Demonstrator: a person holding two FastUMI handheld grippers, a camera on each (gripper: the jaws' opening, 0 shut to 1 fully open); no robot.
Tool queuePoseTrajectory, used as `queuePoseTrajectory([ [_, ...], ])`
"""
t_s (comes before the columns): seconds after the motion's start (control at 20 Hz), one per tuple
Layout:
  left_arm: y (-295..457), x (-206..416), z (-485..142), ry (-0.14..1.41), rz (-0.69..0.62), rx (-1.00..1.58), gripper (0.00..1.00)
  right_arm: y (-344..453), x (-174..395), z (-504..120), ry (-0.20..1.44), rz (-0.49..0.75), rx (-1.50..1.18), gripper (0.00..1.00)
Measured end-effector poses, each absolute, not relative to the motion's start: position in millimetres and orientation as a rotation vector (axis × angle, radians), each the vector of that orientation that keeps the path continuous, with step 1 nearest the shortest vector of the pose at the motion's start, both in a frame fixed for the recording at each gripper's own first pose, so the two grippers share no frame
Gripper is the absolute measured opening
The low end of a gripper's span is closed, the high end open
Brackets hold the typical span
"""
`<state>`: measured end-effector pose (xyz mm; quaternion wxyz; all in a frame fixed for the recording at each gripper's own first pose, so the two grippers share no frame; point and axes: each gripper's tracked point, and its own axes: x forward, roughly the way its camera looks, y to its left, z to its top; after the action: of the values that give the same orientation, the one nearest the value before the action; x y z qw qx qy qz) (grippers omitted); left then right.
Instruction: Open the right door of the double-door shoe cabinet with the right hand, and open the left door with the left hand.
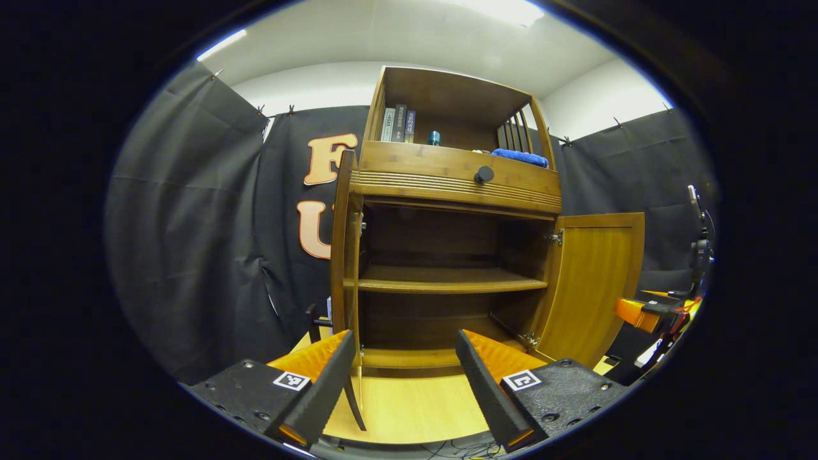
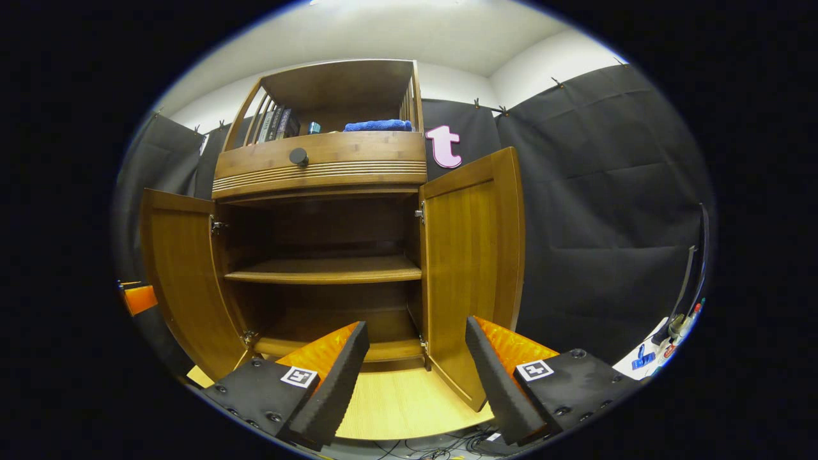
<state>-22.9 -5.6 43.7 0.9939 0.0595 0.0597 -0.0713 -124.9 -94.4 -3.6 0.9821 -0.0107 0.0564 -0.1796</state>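
Observation:
The wooden shoe cabinet (image 1: 447,185) (image 2: 319,166) stands with both doors swung wide. In the left gripper view the left door (image 1: 345,255) is seen edge-on just ahead of my left gripper (image 1: 404,358), which is open and holds nothing; the right door (image 1: 594,281) stands out to the right. In the right gripper view the right door (image 2: 473,268) hangs open just in front of my right gripper (image 2: 416,358), open and empty, and the left door (image 2: 182,275) stands out at the left. Bare shelves (image 2: 326,271) show inside.
Books (image 1: 397,123), a small bottle (image 1: 434,137) and a blue cloth (image 1: 519,157) sit on the cabinet's upper shelf above a drawer with a dark knob (image 1: 484,174). Black cloth walls surround the cabinet. Cables lie on the floor by the light wooden base (image 1: 415,409).

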Motion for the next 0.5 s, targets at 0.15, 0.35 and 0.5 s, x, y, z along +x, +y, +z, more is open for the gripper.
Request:
queuePoseTrajectory([
  [0.15,-8.8,-20.3,42.6,0.118,-0.148,0.112,0.92,-91.3,-123.1,-5.2,0.115,-0.361,-0.014,0.98],
  [0.35,-8.1,-17.9,45.8,0.106,-0.152,0.115,0.92,-86.1,-121.8,-4.8,0.108,-0.362,-0.033,0.98],
  [0.5,-7.4,-17.6,46.5,0.097,-0.158,0.119,0.92,-79.9,-119.2,-6.1,0.109,-0.361,-0.031,0.98],
])
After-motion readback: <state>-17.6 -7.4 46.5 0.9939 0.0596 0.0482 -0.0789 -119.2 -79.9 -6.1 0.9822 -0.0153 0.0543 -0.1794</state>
